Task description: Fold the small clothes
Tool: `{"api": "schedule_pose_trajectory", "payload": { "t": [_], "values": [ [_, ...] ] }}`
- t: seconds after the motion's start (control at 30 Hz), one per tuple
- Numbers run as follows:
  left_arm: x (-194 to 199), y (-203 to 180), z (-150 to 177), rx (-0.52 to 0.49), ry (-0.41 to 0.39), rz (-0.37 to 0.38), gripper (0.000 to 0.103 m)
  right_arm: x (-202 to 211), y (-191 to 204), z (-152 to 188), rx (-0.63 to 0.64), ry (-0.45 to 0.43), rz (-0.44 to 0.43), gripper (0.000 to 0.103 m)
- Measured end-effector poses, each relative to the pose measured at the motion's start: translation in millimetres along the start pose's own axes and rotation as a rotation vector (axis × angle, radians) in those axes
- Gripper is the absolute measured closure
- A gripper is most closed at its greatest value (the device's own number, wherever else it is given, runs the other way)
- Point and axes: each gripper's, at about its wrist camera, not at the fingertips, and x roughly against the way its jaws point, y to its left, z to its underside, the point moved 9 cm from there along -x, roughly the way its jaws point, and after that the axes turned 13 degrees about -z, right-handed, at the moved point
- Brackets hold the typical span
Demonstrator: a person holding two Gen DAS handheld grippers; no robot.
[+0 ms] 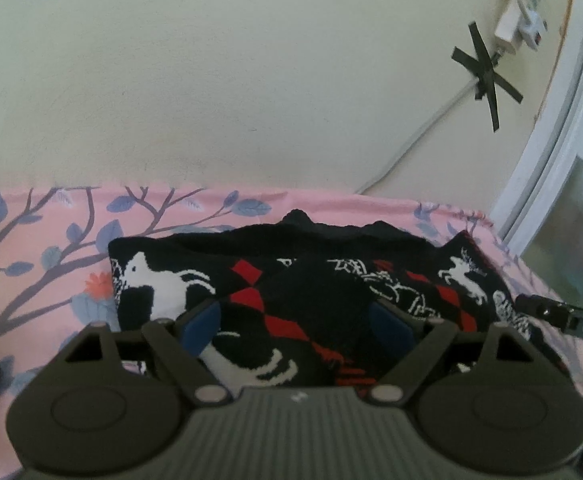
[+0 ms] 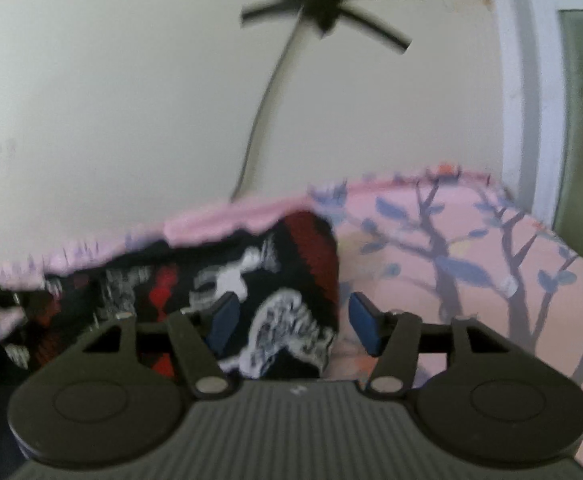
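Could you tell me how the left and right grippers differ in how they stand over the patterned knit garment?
The left gripper stands wide and straddles the middle of the black, red and white knit garment; the right gripper stands narrower, at the garment's right edge, one blue pad over the pink floral sheet. The right view is blurred, the left sharp. Neither visibly pinches cloth.

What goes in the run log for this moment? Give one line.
garment: black patterned knit on pink floral sheet | left hand-held gripper: open, straddling knit | right hand-held gripper: open at knit's edge | fold: unfinished

One patterned knit garment [image 1: 303,280], one floral sheet [image 1: 51,232], two tools [image 1: 297,320]
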Motion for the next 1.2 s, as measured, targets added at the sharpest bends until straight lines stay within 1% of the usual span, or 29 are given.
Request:
{"api": "schedule_pose_trajectory", "payload": {
  "t": [0.03,0.07,0.1,0.13,0.23,0.3,0.33,0.37,0.4,0.43,0.47,0.5,0.57,0.6,0.63,0.67,0.73,0.77,0.83,0.87,0.9,0.93,1.0,1.1,1.2],
  "values": [
    [-0.2,-0.6,0.3,-0.007,-0.001,-0.004,0.017,-6.9,1.2,3.6,0.009,0.046,0.027,0.056],
    [-0.3,-1.1,0.3,-0.01,-0.001,-0.006,0.017,-12.9,1.4,7.0,0.021,0.086,0.052,0.072],
    [-0.5,-0.6,0.3,-0.01,0.0,-0.005,0.017,-13.1,1.6,8.4,0.024,0.087,0.056,0.097],
    [-0.7,-0.2,0.2,-0.009,0.001,-0.005,0.017,-10.4,1.0,7.3,0.028,0.068,0.073,0.103],
    [-3.6,-2.5,1.6,-0.034,0.008,-0.023,0.017,-6.7,-14.5,5.2,-0.057,0.038,0.117,0.103],
    [-4.0,-6.3,3.7,-0.068,0.003,-0.047,0.017,-7.6,-17.2,5.2,-0.069,0.043,0.123,0.103],
    [-3.8,-7.5,4.5,-0.08,0.001,-0.056,0.017,-7.0,-16.2,5.3,-0.057,0.044,0.129,0.097],
    [-3.2,-7.5,5.0,-0.084,-0.001,-0.06,0.017,-6.4,-14.8,5.5,-0.045,0.045,0.13,0.086],
    [-2.8,-6.9,5.3,-0.082,-0.002,-0.059,0.017,-4.8,-13.9,5.0,-0.041,0.043,0.128,0.063],
    [-2.6,-5.8,5.1,-0.075,-0.002,-0.055,0.017,-1.7,-14.0,3.7,-0.043,0.029,0.122,0.053],
    [-2.3,-5.3,5.2,-0.072,-0.001,-0.052,0.017,2.7,-14.0,2.3,-0.044,0.008,0.114,0.054],
    [-2.3,-5.1,5.2,-0.07,-0.001,-0.05,0.017,5.6,-14.7,2.9,-0.048,0.007,0.109,0.054],
    [-2.8,-6.1,5.6,-0.078,0.0,-0.054,0.017,7.5,-17.6,8.6,-0.063,0.039,0.124,0.055],
    [-3.4,-7.0,5.6,-0.086,0.001,-0.057,0.017,9.6,-19.0,13.6,-0.066,0.059,0.134,0.062],
    [-4.0,-8.0,5.7,-0.091,0.003,-0.057,0.015,12.7,-19.4,16.1,-0.061,0.06,0.148,0.069],
    [-4.4,-8.8,5.8,-0.096,0.005,-0.054,0.012,16.4,-20.1,17.7,-0.059,0.056,0.154,0.071],
    [-4.9,-9.5,5.8,-0.099,0.007,-0.052,0.012,20.1,-22.1,19.0,-0.071,0.048,0.16,0.071],
    [-5.0,-9.4,5.7,-0.098,0.007,-0.051,0.012,20.2,-22.1,18.9,-0.072,0.045,0.161,0.071],
    [-4.7,-8.7,5.7,-0.094,0.005,-0.048,0.012,22.2,-19.3,17.8,-0.06,0.028,0.158,0.065],
    [-4.5,-8.3,5.6,-0.091,0.004,-0.046,0.012,26.2,-15.9,16.2,-0.046,0.004,0.148,0.062],
    [-4.3,-7.8,5.4,-0.087,0.003,-0.043,0.012,30.2,-12.7,14.5,-0.032,-0.02,0.137,0.054],
    [-4.2,-7.2,5.1,-0.082,0.003,-0.04,0.012,34.3,-9.3,13.6,-0.018,-0.043,0.129,0.049],
    [-3.9,-6.9,5.4,-0.078,0.002,-0.038,0.012,38.3,-3.8,12.6,0.009,-0.067,0.123,0.049],
    [-4.0,-7.9,5.8,-0.083,0.001,-0.044,0.012,36.8,0.6,11.6,0.042,-0.065,0.138,0.048],
    [-4.0,-8.5,6.0,-0.087,0.002,-0.047,0.012,36.2,1.6,11.6,0.048,-0.06,0.134,0.046]
  ]
}}
